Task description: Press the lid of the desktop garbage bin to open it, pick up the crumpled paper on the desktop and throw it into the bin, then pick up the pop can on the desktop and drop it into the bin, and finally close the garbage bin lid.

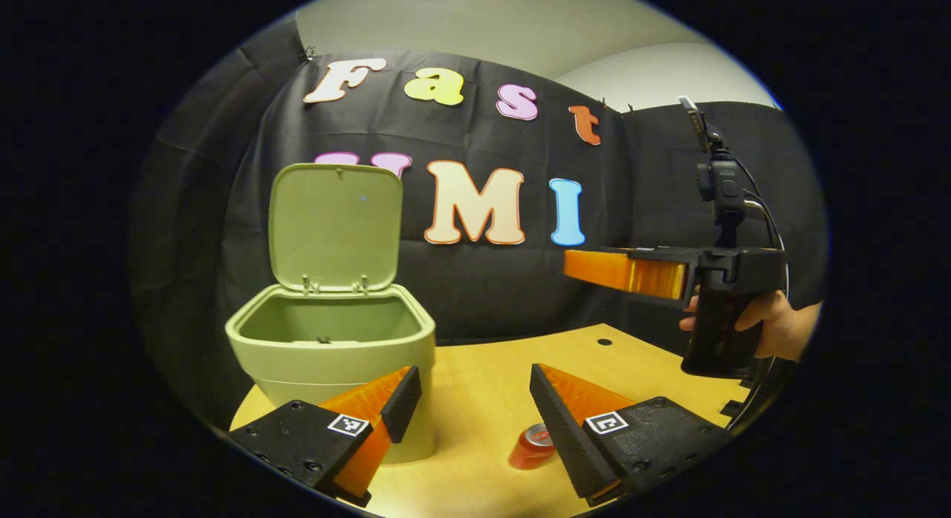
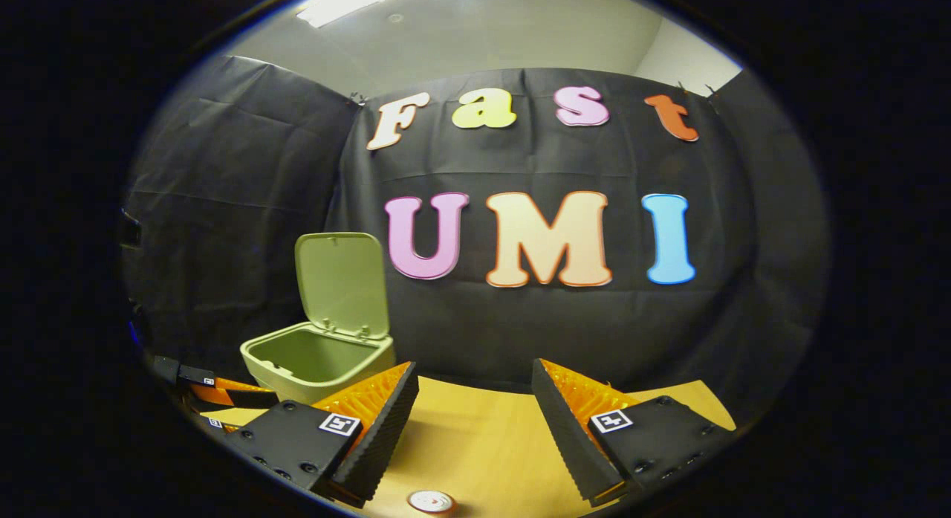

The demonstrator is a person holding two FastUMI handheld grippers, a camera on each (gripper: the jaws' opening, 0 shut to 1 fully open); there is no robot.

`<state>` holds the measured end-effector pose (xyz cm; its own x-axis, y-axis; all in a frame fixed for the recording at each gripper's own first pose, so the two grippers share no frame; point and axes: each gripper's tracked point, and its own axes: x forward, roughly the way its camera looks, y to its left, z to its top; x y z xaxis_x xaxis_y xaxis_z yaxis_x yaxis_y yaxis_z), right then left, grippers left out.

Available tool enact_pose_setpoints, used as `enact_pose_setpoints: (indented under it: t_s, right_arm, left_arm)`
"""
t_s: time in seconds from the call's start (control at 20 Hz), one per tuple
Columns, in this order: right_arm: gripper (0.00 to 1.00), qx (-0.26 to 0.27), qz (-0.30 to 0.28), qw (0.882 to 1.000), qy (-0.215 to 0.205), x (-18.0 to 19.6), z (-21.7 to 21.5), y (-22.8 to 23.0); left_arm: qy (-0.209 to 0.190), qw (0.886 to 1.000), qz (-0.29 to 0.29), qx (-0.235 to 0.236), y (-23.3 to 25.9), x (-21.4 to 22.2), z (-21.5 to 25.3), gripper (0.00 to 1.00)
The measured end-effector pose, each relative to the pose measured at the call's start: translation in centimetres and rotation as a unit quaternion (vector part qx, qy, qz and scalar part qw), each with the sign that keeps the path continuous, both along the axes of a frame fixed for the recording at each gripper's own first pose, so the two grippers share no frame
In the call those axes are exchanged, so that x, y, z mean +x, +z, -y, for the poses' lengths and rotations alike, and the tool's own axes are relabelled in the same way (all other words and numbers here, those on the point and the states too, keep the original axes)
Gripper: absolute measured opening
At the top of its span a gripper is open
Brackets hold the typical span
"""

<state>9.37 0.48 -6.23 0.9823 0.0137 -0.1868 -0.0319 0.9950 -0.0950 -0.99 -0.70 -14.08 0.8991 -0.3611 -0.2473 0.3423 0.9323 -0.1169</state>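
Green bin (image 1: pixel 330 340) lid (image 1: pixel 334 227) upright; red can (image 1: pixel 532 447) standing on desk

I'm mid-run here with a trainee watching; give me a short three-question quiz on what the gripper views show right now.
1. True or false: the lid of the garbage bin stands open.
2. The pop can on the desktop is: A) upright, B) lying on its side, C) inside the bin.
3. What is held between the fingers of the left gripper and of the right gripper?

Key: 1. True. 2. A, upright near the left gripper's fingers. 3. Nothing; both are open with only the desktop between the fingers.
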Motion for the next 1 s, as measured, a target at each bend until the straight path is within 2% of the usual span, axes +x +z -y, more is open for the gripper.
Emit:
enact_pose_setpoints:
  t_s: [0.15, 0.5, 0.75, 1.0]
  right_arm:
    - [0.96, 0.003, -0.009, 0.999, -0.047, -2.9, 5.7, -0.3]
    - [0.96, 0.013, -0.056, 0.987, -0.148, -11.6, 17.5, -3.6]
    - [0.96, 0.026, -0.076, 0.979, -0.188, -15.2, 21.8, -5.0]
    - [0.96, 0.022, -0.084, 0.976, -0.200, -16.3, 23.8, -5.4]
  left_arm:
    - [-0.017, 1.000, -0.023, 0.003, -2.3, 0.1, 3.0, 0.90]
    - [-0.047, 0.992, -0.092, 0.069, -10.9, 0.0, 7.9, 0.90]
    - [-0.043, 0.985, -0.139, 0.097, -15.8, -0.5, 9.1, 0.90]
    - [-0.043, 0.977, -0.167, 0.124, -19.8, -0.9, 9.8, 0.91]
